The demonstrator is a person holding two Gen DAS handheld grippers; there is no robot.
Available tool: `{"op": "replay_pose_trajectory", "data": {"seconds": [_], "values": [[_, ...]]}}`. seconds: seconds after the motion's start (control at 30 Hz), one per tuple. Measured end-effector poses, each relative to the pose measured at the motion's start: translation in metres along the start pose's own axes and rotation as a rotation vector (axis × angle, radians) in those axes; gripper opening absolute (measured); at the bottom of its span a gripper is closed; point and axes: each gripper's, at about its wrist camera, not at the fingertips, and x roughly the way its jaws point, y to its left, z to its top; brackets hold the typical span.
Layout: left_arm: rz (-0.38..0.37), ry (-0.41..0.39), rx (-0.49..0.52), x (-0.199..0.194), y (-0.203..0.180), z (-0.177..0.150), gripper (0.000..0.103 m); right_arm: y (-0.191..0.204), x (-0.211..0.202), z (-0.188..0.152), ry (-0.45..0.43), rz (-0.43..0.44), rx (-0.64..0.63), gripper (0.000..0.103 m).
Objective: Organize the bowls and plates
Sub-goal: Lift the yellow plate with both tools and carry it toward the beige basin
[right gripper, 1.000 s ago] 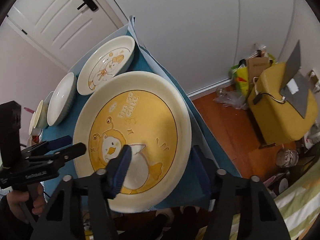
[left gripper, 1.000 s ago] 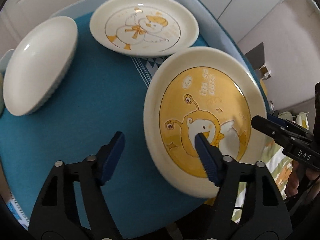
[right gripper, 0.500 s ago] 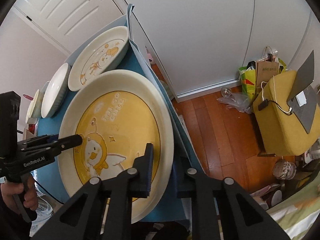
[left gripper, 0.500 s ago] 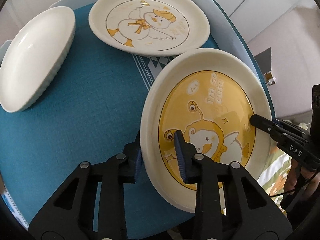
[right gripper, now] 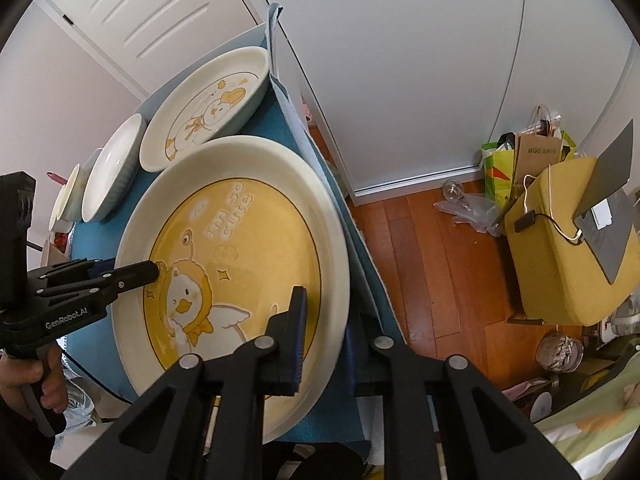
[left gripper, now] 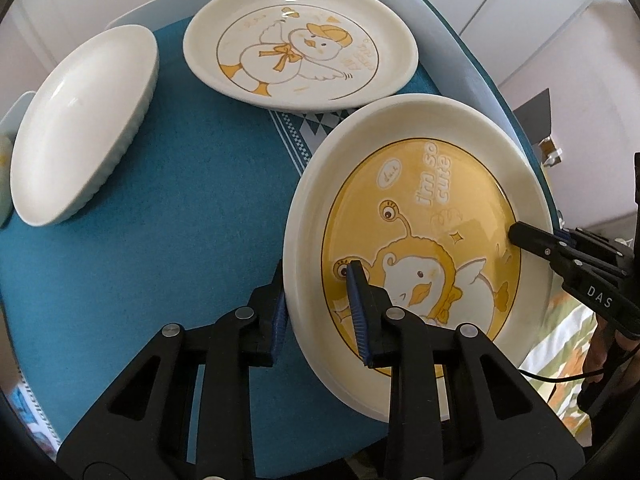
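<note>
Yellow plate (left gripper: 420,216) is pinched on opposite rims by both grippers: left gripper (left gripper: 318,304) on its near-left edge, right gripper (right gripper: 326,344) on its right edge. Two-sided hold makes sense: plate is wide and glazed, so a single rim pinch would let it pivot or slip.

Each gripper has one finger over the printed face and one under the rim, both narrowed down onto the plate. In the right wrist view the outer finger is mostly hidden behind the rim, but the visible blue pad sits on the face just inside the rim.

Plate sits at the near-right corner of the surface (left gripper: 168,208), over the blue cloth, with its right side overhanging the edge above the wooden floor (right gripper: 432,264). It looks tilted, left rim a bit high; can't tell whether it's fully off the cloth.

Duck plate (left gripper: 300,48) lies flat just beyond it, rims close but apart. White ribbed bowl (left gripper: 80,124) is further left, with more dishes stacked behind it in the right wrist view.

My read: the duck plate is the likely stack target.

Pose: left gripper comes in low from the near edge, pointing across the surface. Right gripper comes from the floor side, pointing back along the surface edge. Hand (right gripper: 30,380) is wrapped round the left gripper's handle.

Risk: uneven lift tips the plate toward the floor.
</note>
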Motion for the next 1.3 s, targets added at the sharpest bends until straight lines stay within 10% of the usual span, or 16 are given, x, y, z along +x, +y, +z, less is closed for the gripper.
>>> {"op": "replay_pose_trajectory", "data": {"seconds": [0.63,1.3], "values": [[0.026,-0.088,-0.067,-0.032,0.019,-0.015,0.025,0.039,-0.013,-0.004,-0.049,0.008,-0.111,0.015],[0.152,-0.151,-0.362,-0.103,0.211,-0.119,0.025,0.237,0.026,-0.017,-0.013,0.151,-0.398,0.015]]}}
